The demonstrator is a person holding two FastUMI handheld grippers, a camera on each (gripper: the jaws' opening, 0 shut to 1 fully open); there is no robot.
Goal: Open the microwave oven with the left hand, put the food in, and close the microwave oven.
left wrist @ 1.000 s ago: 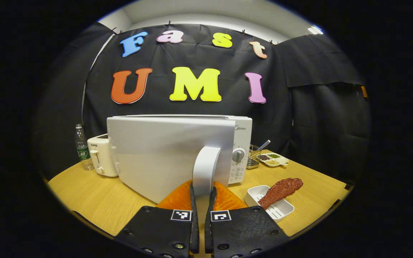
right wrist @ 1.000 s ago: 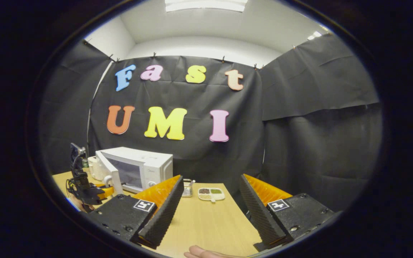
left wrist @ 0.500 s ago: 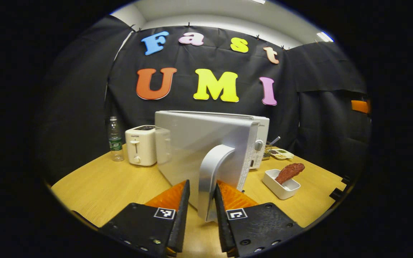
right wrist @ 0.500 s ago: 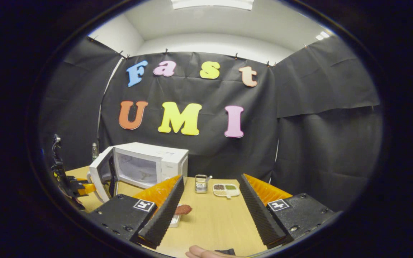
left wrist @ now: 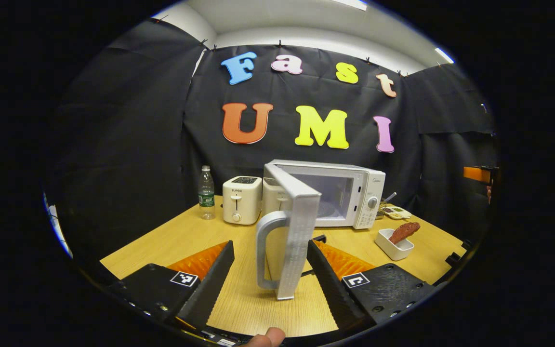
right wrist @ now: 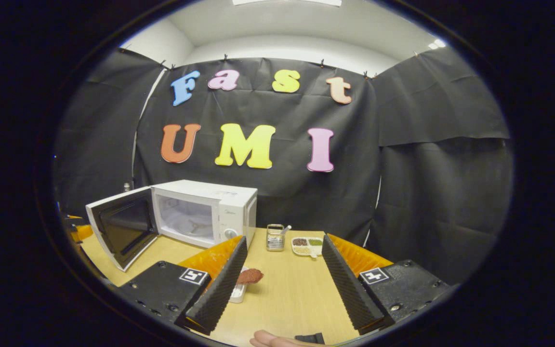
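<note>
We see a white microwave [left wrist: 350, 197] on a wood table [left wrist: 162, 246] w/ its door [left wrist: 293, 226] swung wide open. Our left gripper [left wrist: 270, 274] has jaws spread apart around the door handle [left wrist: 264, 250], not touching it. Our right gripper [right wrist: 282, 274] hangs over the table, jaws open & empty. The food [left wrist: 404, 232], a reddish-brown piece, lies across a small white tray [left wrist: 393, 246] right of the microwave. A toaster [left wrist: 241, 206] & water bottle [left wrist: 205, 193] stand to the left.
</note>
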